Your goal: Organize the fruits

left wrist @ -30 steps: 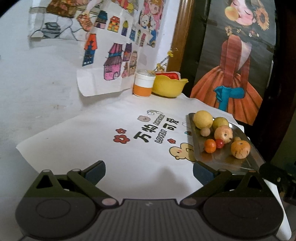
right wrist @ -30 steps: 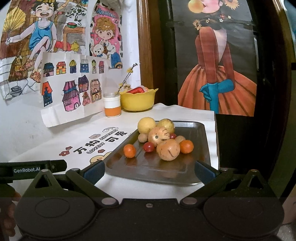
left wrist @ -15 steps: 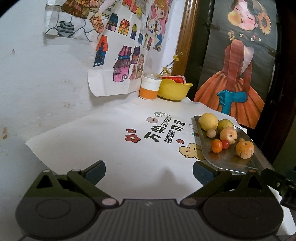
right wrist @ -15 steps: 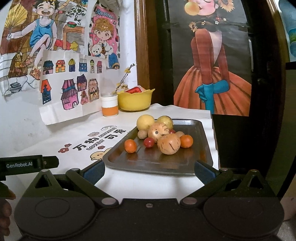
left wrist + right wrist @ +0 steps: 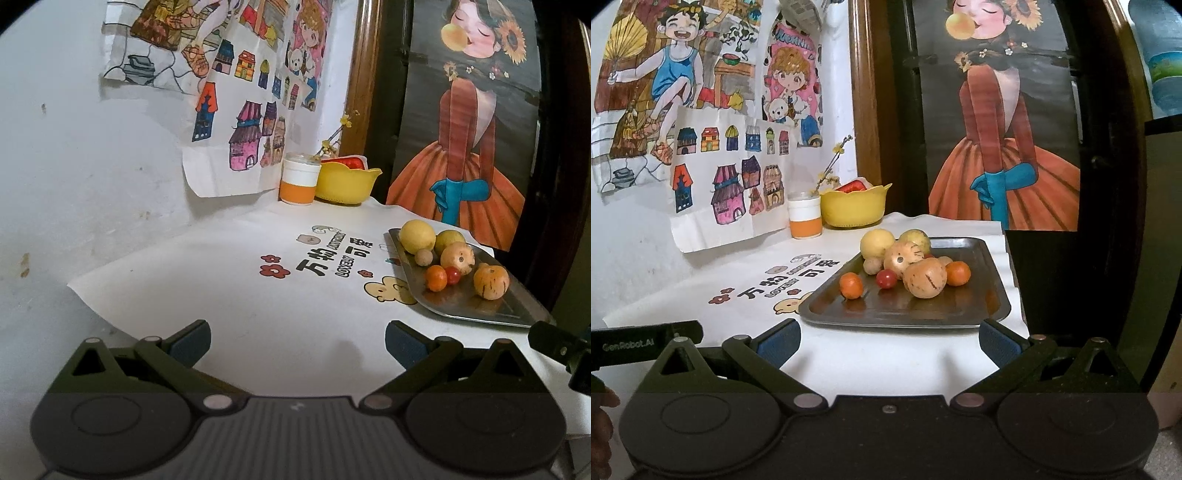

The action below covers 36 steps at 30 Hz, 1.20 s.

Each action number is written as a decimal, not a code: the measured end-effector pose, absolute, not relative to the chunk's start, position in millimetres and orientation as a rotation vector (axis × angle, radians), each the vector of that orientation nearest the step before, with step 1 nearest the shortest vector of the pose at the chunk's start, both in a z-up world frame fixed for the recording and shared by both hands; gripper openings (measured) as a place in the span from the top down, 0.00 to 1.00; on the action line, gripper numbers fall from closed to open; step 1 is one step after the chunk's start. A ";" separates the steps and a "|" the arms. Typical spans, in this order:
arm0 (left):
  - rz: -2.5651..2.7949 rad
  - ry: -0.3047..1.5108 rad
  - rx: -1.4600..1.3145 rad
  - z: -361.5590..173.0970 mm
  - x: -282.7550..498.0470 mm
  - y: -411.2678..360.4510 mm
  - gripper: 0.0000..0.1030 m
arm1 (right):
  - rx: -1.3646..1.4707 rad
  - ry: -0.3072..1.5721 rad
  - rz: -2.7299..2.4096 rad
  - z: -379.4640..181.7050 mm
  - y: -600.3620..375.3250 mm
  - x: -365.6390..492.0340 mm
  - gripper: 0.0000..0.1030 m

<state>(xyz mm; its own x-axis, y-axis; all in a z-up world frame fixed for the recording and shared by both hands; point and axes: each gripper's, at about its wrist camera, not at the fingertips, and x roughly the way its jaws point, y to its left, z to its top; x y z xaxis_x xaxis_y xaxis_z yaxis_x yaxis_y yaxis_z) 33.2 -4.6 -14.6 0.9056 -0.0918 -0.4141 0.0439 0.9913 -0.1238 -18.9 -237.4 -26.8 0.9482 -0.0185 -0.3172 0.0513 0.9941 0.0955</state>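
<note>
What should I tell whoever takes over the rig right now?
Left gripper: open, empty, over the white mat.
Right gripper: open, empty, facing the tray.
Fruit: all piled on the tray: a lemon, two striped melons, two orange tomatoes, a red tomato and a few smaller pieces.
Yellow bowl and cup stand at the back by the wall.
Done: nothing picked up.
Left: all the sorting.
</note>
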 end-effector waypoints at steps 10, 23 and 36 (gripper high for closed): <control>-0.080 0.393 -0.114 -22.0 17.0 -4.5 0.00 | 0.111 0.297 -0.047 -32.9 -237.0 -28.4 0.01; -0.089 0.369 -0.105 -20.4 7.8 -3.3 0.00 | 0.071 0.264 -0.049 -35.6 -229.6 -38.8 0.01; -0.090 0.380 -0.121 -22.3 7.2 -0.9 0.00 | 0.082 0.284 -0.067 -38.0 -233.4 -36.6 0.01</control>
<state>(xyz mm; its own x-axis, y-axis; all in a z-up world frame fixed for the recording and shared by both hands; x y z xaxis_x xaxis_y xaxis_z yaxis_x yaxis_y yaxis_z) 7.2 -0.9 -22.3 0.9249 -0.1101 -0.3639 0.0649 0.9888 -0.1341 -36.6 -233.4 -38.0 0.9579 -0.0543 -0.2820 0.0774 0.9944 0.0717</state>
